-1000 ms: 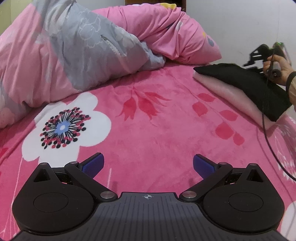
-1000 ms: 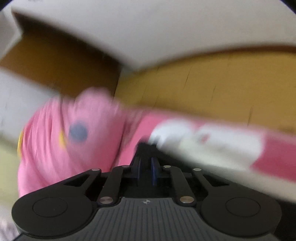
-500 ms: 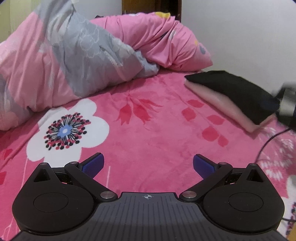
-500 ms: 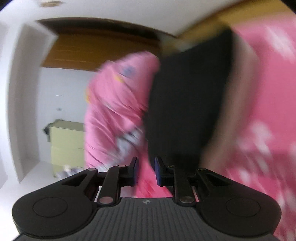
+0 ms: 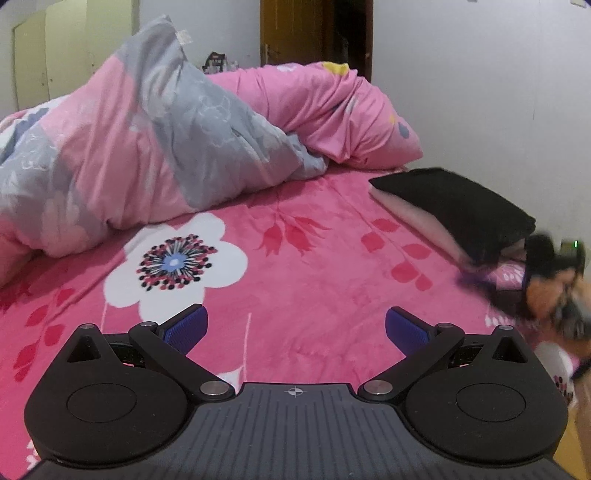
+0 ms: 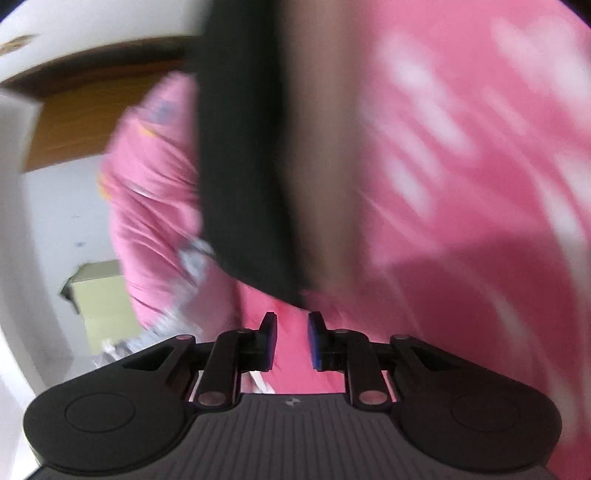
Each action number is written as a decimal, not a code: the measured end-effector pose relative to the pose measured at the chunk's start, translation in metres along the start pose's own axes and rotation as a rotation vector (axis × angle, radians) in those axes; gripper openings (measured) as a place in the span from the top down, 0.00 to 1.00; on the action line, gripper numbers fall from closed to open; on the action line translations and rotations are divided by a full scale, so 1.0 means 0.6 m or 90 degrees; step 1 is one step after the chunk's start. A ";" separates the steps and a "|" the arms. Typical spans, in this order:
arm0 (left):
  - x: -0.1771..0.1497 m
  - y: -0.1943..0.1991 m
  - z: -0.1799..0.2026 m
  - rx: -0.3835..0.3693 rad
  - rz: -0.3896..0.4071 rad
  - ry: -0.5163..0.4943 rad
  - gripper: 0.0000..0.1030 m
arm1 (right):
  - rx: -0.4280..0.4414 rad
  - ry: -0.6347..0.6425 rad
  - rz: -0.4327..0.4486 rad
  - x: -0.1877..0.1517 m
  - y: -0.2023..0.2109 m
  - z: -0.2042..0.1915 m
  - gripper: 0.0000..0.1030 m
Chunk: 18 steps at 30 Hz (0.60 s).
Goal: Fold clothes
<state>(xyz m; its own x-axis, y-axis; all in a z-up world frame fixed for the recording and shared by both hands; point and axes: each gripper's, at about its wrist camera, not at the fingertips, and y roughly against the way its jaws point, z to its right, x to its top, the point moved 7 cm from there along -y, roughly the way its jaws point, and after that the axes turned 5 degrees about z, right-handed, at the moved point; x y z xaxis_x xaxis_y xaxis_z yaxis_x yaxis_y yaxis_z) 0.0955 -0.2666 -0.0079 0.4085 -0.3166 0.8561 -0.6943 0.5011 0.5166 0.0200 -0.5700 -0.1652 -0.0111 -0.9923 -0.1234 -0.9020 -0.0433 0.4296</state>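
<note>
A folded black garment (image 5: 454,206) lies on top of a folded pale pink garment (image 5: 413,218) at the right side of the bed. My left gripper (image 5: 294,321) hovers open over the pink flowered blanket (image 5: 295,266), well short of the stack, with nothing between its fingers. The right wrist view is blurred and rolled sideways. It shows the black garment (image 6: 243,166) and the pale garment (image 6: 317,166) just beyond my right gripper (image 6: 291,325). Its jaws stand a narrow gap apart, holding nothing. A blurred hand (image 5: 546,295) carries that gripper near the stack's near corner.
A bunched pink and grey duvet (image 5: 129,147) and a pink pillow (image 5: 332,118) fill the bed's far left. A white wall (image 5: 480,92) runs along the right, a brown door (image 5: 291,33) stands behind, and a pale green cabinet (image 6: 103,295) is beyond the bed.
My left gripper has lifted and drawn back, so more of the room shows. The right gripper swung down from above the stack to its near corner, rolled, and its jaws parted slightly.
</note>
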 end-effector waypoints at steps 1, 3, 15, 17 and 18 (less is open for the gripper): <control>0.000 0.006 -0.001 -0.001 0.002 0.000 0.00 | -0.010 0.034 -0.004 -0.027 0.018 0.002 0.80; -0.002 0.016 -0.001 -0.006 0.004 0.001 0.00 | 0.004 0.065 -0.016 -0.069 0.065 -0.002 0.80; -0.011 0.078 0.036 -0.061 0.026 -0.001 0.00 | -0.190 0.672 0.308 -0.276 0.385 -0.174 0.27; -0.013 0.090 0.043 -0.060 0.036 -0.008 0.00 | -0.219 0.731 0.350 -0.318 0.393 -0.172 0.15; -0.014 0.095 0.045 -0.061 0.041 -0.009 0.00 | -0.235 0.755 0.371 -0.336 0.390 -0.172 0.10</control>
<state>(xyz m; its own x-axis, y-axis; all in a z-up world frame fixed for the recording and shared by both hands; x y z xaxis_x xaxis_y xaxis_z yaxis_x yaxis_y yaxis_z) 0.0365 -0.2568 0.0141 0.3556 -0.2929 0.8875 -0.6584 0.5955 0.4604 -0.1441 -0.3922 0.0525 0.1956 -0.3723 0.9073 -0.7251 0.5679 0.3894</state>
